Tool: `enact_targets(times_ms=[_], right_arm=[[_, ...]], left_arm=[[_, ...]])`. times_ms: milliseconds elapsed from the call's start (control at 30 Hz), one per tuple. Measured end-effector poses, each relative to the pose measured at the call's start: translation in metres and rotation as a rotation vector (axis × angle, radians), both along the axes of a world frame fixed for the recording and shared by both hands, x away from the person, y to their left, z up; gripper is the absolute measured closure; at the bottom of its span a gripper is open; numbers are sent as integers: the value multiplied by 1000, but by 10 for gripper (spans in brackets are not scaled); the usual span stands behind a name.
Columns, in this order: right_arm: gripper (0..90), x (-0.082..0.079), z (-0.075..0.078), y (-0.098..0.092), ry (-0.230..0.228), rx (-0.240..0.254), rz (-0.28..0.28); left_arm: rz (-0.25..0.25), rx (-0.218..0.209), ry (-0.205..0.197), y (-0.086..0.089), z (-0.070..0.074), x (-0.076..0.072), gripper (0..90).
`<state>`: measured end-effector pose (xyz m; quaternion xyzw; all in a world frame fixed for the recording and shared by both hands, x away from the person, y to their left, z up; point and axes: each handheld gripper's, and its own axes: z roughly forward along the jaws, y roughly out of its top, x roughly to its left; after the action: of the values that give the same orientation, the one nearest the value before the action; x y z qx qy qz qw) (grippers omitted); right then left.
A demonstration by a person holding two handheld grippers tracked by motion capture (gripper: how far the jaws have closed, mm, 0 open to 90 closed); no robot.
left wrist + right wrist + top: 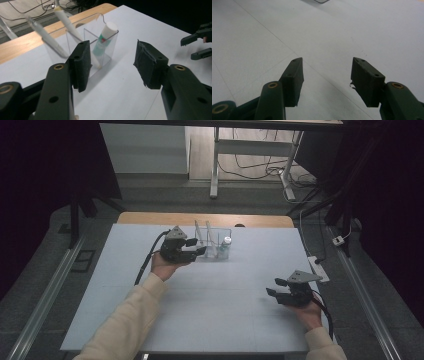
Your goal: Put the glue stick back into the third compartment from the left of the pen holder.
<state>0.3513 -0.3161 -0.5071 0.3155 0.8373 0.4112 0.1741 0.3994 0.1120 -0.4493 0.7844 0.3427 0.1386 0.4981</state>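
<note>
Work in hand: the left gripper (200,251) stands just beside a clear organizer (110,53) near the far middle of the white table (210,320); judged to be approaching its contents.
Left gripper state: jaws parted about halfway, nothing between the pads (83,63); no grip on anything.
Right gripper state: the right gripper (274,287) rests low over bare table at the near right, jaws apart and empty, well clear of the organizer.
Organizer contents: a white tube with green label (105,37) leans in the right compartment; two pens (46,37) lean in the left compartments, tips rising above the rim.
Position of target: in the left gripper view the organizer's near corner lies close ahead of the left jaw, off the centre of the gap.
Risk, tipping: the organizer looks light and is not braced; a jaw pressing on its wall would likely slide or topple it.
Risk, snagging: the leaning pens overhang the approach; a sideways sweep could knock them out.
Risk, poor grip: the tube is smooth and tilted; closing off-centre could pinch the wall with it or let it slip.
Risk, no support: the right gripper is too far off to steady the organizer.
</note>
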Motion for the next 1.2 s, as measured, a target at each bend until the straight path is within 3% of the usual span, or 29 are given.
enact_targets(times_ms=[200, 400, 933, 1200], right_arm=[[431, 0, 0, 0, -1, 0, 1], [431, 0, 1, -1, -3, 6, -1], [429, -2, 4, -3, -14, 15, 2], [428, -2, 3, -3, -11, 13, 6]], left_arm=[[10, 1, 11, 12, -8, -13, 448], [22, 31, 16, 26, -16, -32, 411], [54, 55, 89, 68, -44, -81, 337], [69, 79, 106, 86, -51, -99, 314]])
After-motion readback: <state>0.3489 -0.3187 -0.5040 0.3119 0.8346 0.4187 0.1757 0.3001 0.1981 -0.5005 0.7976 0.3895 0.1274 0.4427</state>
